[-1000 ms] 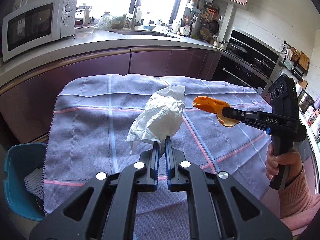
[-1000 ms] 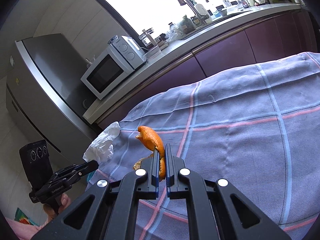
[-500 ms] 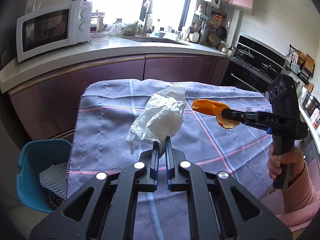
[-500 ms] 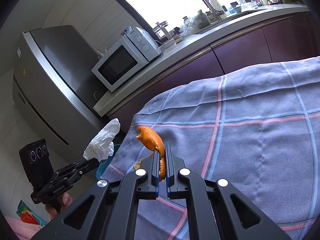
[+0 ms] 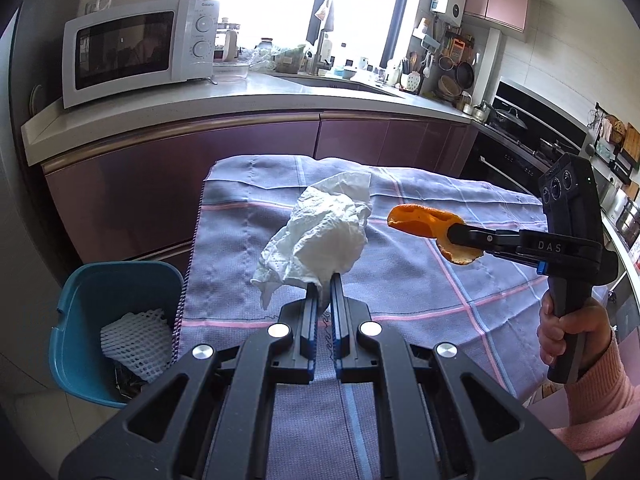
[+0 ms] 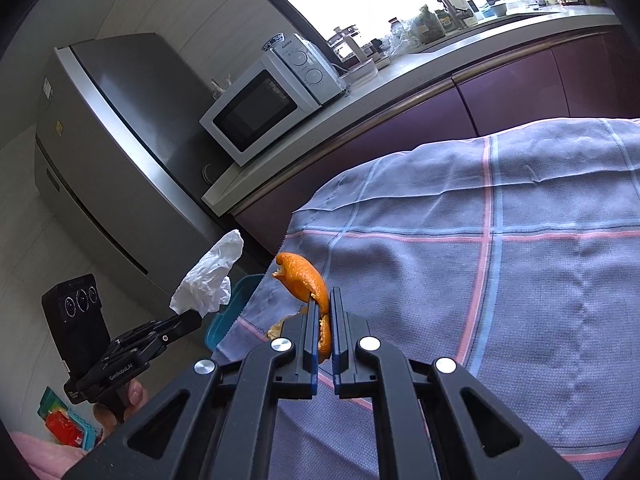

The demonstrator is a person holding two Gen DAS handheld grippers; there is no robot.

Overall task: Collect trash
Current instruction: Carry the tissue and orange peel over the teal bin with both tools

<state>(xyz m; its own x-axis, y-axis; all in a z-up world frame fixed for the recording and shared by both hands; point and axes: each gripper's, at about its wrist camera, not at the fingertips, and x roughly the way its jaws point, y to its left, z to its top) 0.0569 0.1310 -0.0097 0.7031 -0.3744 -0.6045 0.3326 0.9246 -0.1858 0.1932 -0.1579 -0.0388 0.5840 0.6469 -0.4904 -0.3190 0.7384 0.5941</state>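
Note:
My left gripper is shut on a crumpled white tissue, held up over the left part of the table's checked cloth. To its right, my right gripper is shut on a piece of orange peel, also clear of the cloth. In the right wrist view the orange peel sticks up from the right gripper, and the left gripper with the tissue shows at the left. A teal bin stands on the floor left of the table, with white foam netting inside.
A purple counter with a microwave runs behind the table. A steel fridge stands left of it. A stove and oven are at the right. The bin's rim peeks past the cloth's edge.
Both grippers have carried their trash leftward toward the table's left edge. The teal bin has come further into the left wrist view. Both grips are unchanged.

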